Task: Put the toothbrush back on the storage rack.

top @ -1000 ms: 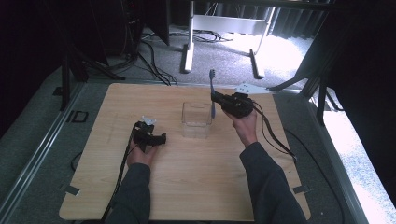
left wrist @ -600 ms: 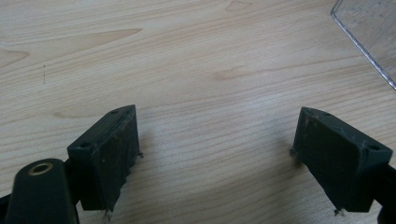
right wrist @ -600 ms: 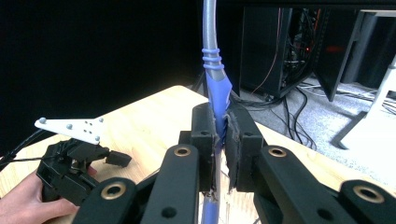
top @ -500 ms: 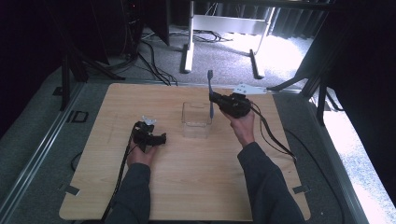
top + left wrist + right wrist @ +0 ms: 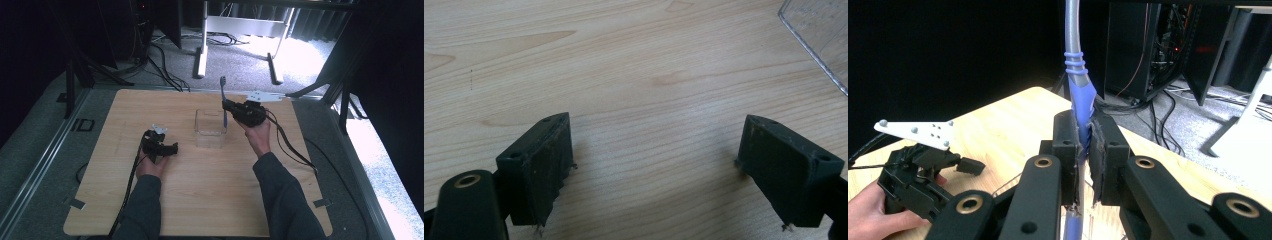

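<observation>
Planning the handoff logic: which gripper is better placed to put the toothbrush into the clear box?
Right. The right gripper is already shut on the toothbrush, held upright at the clear box, lower end at its rim. The left gripper is open over bare table, off to the box's side.

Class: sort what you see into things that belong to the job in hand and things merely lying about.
In the job:
blue and grey plastic toothbrush
clear plastic box
right gripper

Lying about:
left gripper, open, resting on the wooden table
cables on the floor

Grey carpet, cables, metal stand (bright patch beyond).
</observation>
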The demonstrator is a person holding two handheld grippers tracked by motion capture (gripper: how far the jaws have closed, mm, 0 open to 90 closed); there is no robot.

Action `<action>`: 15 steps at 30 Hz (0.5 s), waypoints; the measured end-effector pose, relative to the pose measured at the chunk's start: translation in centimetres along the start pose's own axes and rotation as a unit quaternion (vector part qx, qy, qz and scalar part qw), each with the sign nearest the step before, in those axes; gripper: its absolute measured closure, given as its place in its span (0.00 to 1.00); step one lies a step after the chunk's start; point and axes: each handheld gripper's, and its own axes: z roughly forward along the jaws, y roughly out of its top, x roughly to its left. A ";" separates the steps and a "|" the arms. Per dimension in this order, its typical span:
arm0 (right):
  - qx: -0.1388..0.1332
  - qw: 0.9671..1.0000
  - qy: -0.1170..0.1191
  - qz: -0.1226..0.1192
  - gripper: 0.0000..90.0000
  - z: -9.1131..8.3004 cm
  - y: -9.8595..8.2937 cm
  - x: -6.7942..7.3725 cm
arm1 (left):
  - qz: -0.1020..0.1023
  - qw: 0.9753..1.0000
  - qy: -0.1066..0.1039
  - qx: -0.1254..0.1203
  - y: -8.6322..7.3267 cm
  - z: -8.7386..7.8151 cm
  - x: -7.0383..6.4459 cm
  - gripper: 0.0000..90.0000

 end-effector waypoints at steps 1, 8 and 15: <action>0.000 1.000 0.000 0.000 0.92 0.1 -0.1 0.0 | 0.000 1.000 0.000 0.000 0.0 0.0 0.0 0.16; 0.006 1.000 -0.002 -0.004 0.92 0.5 -0.3 0.1 | 0.000 1.000 0.000 0.001 0.0 0.0 0.0 0.16; 0.012 1.000 -0.009 -0.011 0.92 0.8 -0.6 0.2 | 0.000 1.000 0.000 0.000 0.0 0.0 0.0 0.16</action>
